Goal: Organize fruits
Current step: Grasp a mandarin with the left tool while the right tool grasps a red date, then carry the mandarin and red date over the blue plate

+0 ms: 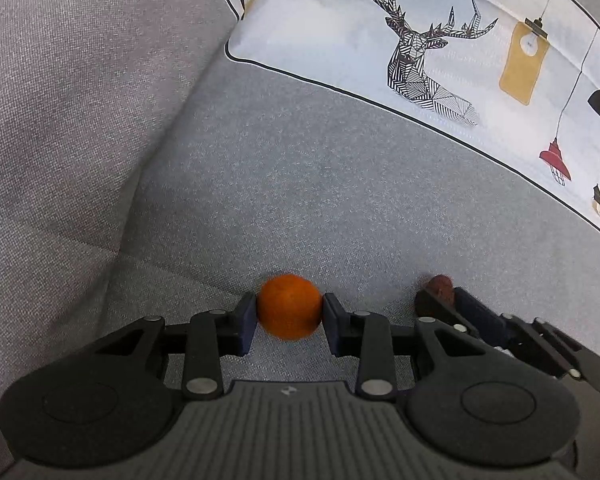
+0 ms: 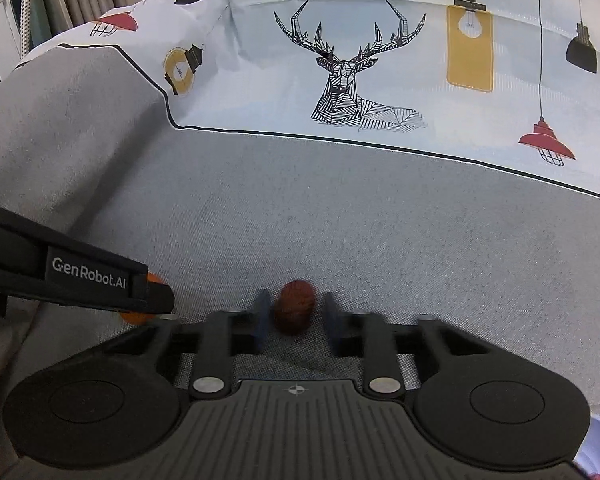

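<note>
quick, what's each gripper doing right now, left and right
Left gripper: closed on the orange fruit.
Right gripper: open around the dark red fruit, gaps on both sides.

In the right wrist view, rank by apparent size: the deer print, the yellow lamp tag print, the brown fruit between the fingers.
1. deer print
2. yellow lamp tag print
3. brown fruit

The fruit sits nearer the camera than the printed pillow, so only apparent size is ranked.

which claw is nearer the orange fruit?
Left. The left claw has its fingers against both sides of the orange fruit; the right claw sits beside it, around the dark red fruit.
</note>
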